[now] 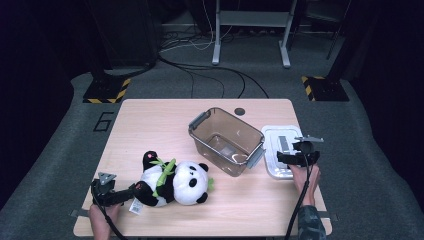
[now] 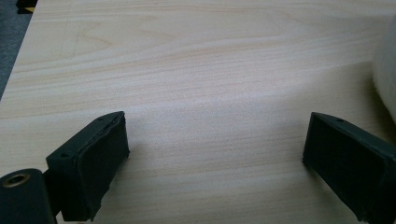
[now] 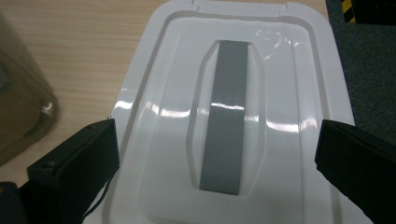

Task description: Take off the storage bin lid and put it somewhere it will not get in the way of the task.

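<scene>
A panda plush with a green leaf lies on its side at the table's front left. My left gripper rests on the table just left of the plush, beside its black leg. In the left gripper view that gripper stands open over bare wood, with white plush at the right edge. A clear plastic box stands open-topped at mid table. A white lid with a grey strip lies flat to its right. My right gripper hovers open over the lid, its pads off it.
The wooden table has free room at the back left and along the front edge. The clear box stands close to the left of the lid. Grey carpet, cables and stand legs lie beyond the table.
</scene>
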{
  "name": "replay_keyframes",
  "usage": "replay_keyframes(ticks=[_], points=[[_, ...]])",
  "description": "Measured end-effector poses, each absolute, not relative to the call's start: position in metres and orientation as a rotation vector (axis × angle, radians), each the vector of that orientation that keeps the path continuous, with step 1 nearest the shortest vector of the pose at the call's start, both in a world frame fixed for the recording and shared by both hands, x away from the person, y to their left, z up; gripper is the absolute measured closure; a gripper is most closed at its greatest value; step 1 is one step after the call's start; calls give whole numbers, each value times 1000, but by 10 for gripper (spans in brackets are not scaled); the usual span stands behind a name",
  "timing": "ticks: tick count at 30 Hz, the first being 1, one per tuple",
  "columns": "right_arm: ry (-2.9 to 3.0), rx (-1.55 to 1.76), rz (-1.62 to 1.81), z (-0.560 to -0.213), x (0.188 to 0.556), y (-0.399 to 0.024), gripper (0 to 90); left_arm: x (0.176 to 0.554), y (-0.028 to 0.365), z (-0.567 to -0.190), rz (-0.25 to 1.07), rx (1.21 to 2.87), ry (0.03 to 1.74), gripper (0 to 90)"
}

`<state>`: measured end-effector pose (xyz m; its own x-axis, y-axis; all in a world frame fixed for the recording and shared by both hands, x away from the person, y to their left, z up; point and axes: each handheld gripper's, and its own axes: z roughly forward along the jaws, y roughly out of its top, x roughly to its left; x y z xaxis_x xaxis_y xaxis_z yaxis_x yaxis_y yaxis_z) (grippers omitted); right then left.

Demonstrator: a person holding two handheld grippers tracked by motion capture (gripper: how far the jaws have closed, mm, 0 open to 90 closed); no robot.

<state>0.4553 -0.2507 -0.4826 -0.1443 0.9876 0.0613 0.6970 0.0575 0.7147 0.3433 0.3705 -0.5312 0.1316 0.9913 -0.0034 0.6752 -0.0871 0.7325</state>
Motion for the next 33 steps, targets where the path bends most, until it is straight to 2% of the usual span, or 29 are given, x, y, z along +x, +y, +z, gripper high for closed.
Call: replay_keyframes(ticks=[10, 22, 33], points=[[1931, 1546, 904, -483, 403, -234, 0, 343, 370, -531, 695, 1831, 1600, 62], [2034, 1410, 981, -506, 351, -190, 0, 343, 370, -531, 693, 1834, 1597, 62], [2123, 1344, 955, -526, 334, -163, 0, 343, 370, -531, 688, 1835, 1597, 62]])
